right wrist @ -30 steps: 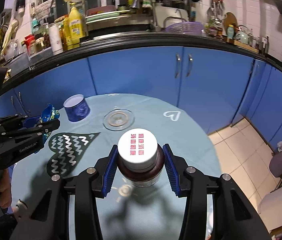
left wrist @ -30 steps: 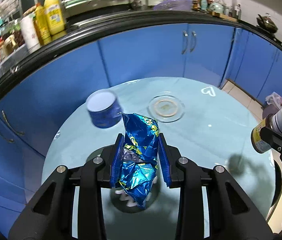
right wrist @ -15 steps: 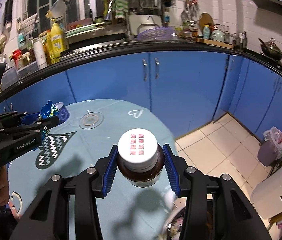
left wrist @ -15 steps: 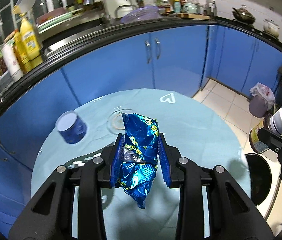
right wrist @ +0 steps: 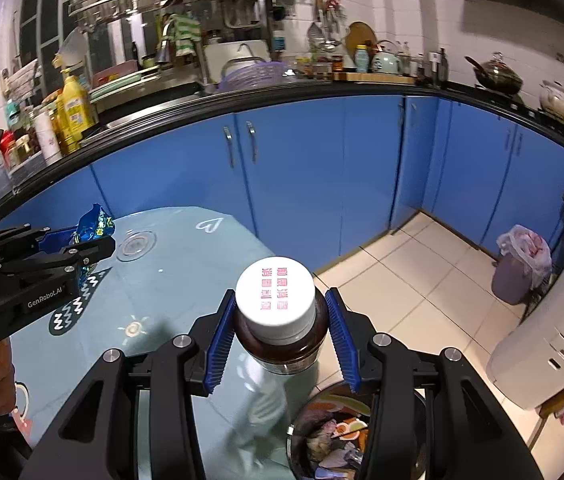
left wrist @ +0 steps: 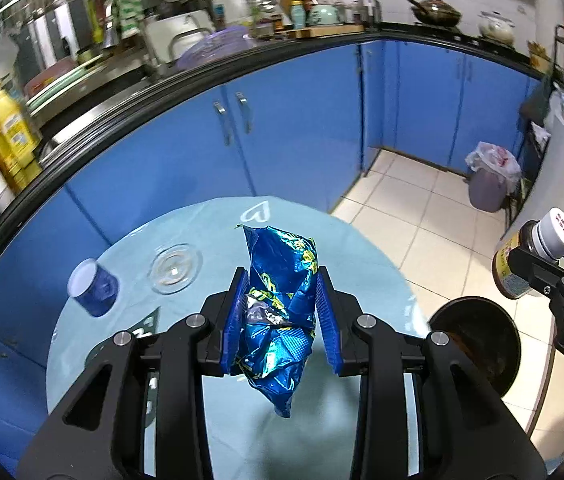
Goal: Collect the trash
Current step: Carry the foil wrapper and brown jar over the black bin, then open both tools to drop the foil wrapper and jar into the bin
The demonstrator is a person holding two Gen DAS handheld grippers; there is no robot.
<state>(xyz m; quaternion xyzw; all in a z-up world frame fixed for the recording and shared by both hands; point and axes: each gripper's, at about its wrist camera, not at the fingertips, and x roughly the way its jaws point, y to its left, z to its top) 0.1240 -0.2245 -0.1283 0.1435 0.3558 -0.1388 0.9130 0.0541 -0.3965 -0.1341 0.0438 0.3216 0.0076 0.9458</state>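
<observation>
Right gripper (right wrist: pixel 280 344) clamps brown bottle (right wrist: pixel 278 320) above trash bin (right wrist: pixel 322 436) edge. Left gripper (left wrist: pixel 282 320) pinches blue snack wrapper (left wrist: pixel 280 320), table side of bin. Risk imo: early release, bottle clips rim, rolls off; light wrapper drifts wide.

Your right tool (right wrist: pixel 280 340), carrying the brown bottle (right wrist: pixel 282 320), hangs over the open bin (right wrist: pixel 334 436) just off the table (right wrist: pixel 186 264) edge, with nothing between bottle and bin. Your left tool (left wrist: pixel 282 316), gripping the blue wrapper (left wrist: pixel 280 312), has bare table under it; the blue cup (left wrist: pixel 94 288) and glass dish (left wrist: pixel 176 268) stand left of it, well apart.
</observation>
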